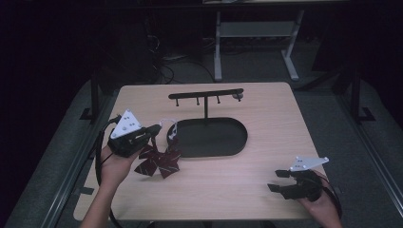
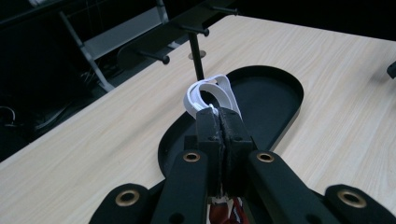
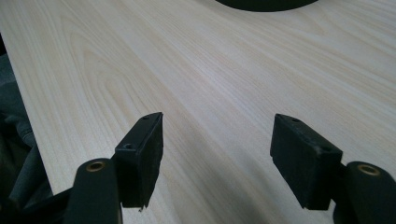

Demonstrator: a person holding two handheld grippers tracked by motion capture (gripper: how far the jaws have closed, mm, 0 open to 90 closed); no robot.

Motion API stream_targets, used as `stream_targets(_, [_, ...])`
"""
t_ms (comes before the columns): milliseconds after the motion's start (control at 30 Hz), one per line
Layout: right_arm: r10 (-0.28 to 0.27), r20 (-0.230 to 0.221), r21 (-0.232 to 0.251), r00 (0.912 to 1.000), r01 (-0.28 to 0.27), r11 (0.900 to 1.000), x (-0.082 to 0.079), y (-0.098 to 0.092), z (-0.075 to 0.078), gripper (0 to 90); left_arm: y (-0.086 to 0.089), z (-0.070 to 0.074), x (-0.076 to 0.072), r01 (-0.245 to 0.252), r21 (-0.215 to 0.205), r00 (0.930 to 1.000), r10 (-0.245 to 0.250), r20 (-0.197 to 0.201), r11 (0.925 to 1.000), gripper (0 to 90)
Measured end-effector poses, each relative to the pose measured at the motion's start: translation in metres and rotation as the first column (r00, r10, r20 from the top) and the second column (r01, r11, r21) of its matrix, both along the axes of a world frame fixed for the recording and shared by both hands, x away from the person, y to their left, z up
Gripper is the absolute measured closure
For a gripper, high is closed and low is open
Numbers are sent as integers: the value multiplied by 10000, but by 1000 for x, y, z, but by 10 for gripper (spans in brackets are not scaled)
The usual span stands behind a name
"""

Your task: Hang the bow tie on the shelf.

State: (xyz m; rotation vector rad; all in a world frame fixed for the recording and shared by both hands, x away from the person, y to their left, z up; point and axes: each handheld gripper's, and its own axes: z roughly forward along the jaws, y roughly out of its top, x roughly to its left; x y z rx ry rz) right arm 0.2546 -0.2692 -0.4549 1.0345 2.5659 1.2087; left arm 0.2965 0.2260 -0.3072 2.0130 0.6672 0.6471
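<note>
Both grippers, left gripper (image 1: 153, 131) and right gripper (image 1: 277, 180), are matt black with brass-coloured rivets, each topped by a grey triangular plate; black cables trail, and the forearms seem bare.

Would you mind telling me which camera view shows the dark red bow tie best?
The high view: the bow tie hangs whole below the left gripper, beside the black tray. The left gripper view shows its white strap looped above the shut jaws, plus a red scrap at the bottom. The right gripper view shows bare table.
</note>
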Motion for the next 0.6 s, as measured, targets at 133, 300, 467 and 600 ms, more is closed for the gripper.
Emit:
stream_targets(133, [-17,-1,-15,10000,17,10000,0,0,1,341,-2,5,3,25,58,10000,-25,50,10000,884])
stream_targets(300, [-31,-40,-10,10000,31,10000,0,0,1,341,-7,9,8,8,37,10000,-8,81,10000,885])
stream_targets(467, [-45,-51,-16,10000,45,10000,0,0,1,341,-12,11,14,47,72,9999,-48,96,10000,885])
stream_targets(600, [-21,7,25,10000,21,10000,0,0,1,341,-15,13,19,48,116,9999,-49,100,9999,885])
